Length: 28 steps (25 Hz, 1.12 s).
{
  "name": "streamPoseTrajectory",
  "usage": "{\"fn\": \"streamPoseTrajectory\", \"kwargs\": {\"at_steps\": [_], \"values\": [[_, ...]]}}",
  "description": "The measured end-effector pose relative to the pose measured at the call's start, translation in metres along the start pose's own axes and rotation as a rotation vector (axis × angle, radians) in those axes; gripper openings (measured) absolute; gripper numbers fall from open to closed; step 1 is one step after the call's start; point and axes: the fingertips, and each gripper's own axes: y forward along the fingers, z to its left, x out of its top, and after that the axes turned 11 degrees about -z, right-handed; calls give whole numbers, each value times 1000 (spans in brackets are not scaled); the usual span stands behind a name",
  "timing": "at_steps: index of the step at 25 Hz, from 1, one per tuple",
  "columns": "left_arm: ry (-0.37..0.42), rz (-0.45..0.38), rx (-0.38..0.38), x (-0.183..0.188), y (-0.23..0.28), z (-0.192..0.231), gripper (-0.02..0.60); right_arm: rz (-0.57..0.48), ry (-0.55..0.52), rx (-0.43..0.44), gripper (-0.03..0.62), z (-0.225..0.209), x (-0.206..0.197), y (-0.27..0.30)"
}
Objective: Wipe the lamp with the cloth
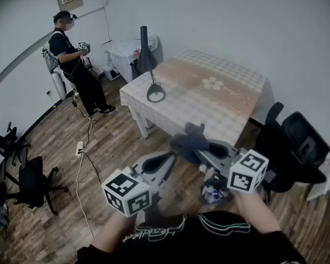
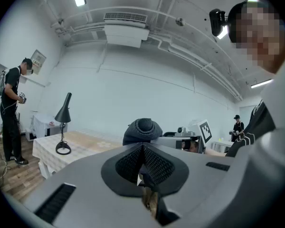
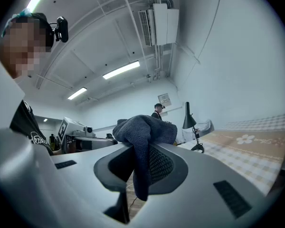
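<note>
Head view: right gripper [image 1: 193, 147] is clamping the dark cloth [image 1: 189, 136]. The black desk lamp [image 1: 147, 59] is standing upright, well ahead-left of it, on the checked table [image 1: 220, 103].
Left gripper view: left gripper [image 2: 142, 151] is sitting pinched together, empty, lamp far ahead-left.
Right gripper view: cloth is bunching between the jaws, lamp ahead-right.
Wood floor [image 1: 99, 158], another person [image 1: 77, 65] standing beyond.
</note>
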Motion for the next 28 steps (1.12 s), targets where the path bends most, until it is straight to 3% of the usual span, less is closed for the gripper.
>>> {"fn": "streamPoseTrajectory", "kwargs": {"at_steps": [16,28], "values": [[0,0,9,9,2,27,0,-25,-5,-33,57,-15,6,24],[-63,36,1,-5,21,106,0,10,43,-83,57,-64,-21,80]]}}
